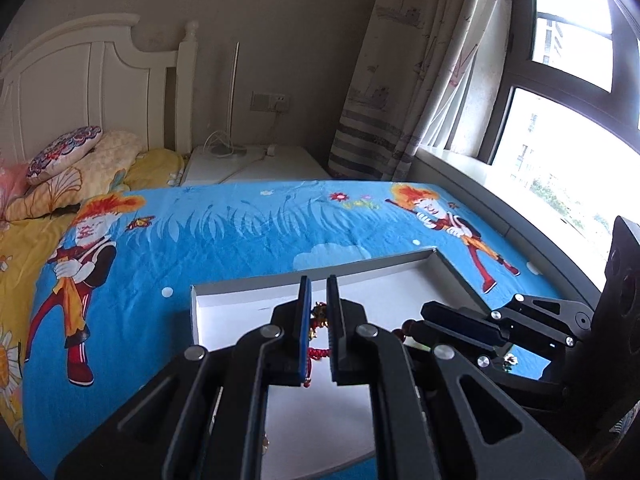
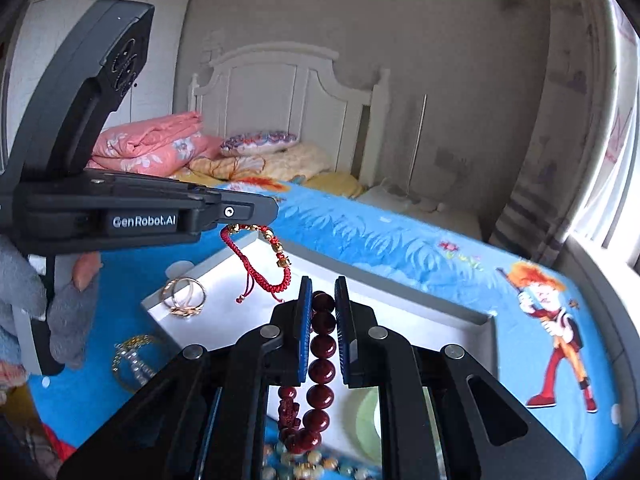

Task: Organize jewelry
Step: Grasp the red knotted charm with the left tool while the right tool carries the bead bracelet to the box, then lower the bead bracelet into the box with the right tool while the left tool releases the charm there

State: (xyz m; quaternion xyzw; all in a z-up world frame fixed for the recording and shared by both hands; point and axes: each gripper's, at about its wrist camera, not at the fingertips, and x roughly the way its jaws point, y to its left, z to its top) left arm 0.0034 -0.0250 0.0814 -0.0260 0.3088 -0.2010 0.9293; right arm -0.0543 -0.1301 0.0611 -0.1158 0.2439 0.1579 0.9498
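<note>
Jewelry: rings [image 2: 183, 298] lie in the white tray [image 2: 486, 320] on the bed; bangles [image 2: 132, 360] and pale beads [image 2: 308, 466] remain on the sheet. Your left gripper [image 1: 319, 330] fingers pinch the red cord bracelet [image 2: 262, 258] above the tray; your right gripper [image 2: 322, 330] fingers clamp the dark bead strand [image 2: 323, 364].

Pale green bangle [image 2: 366, 420] behind tool fingers [image 2: 346, 344]

A folded pink quilt [image 2: 148, 146] is piled by the white headboard [image 2: 288, 96]; striped curtain [image 1: 384, 120] is drawn aside.
</note>
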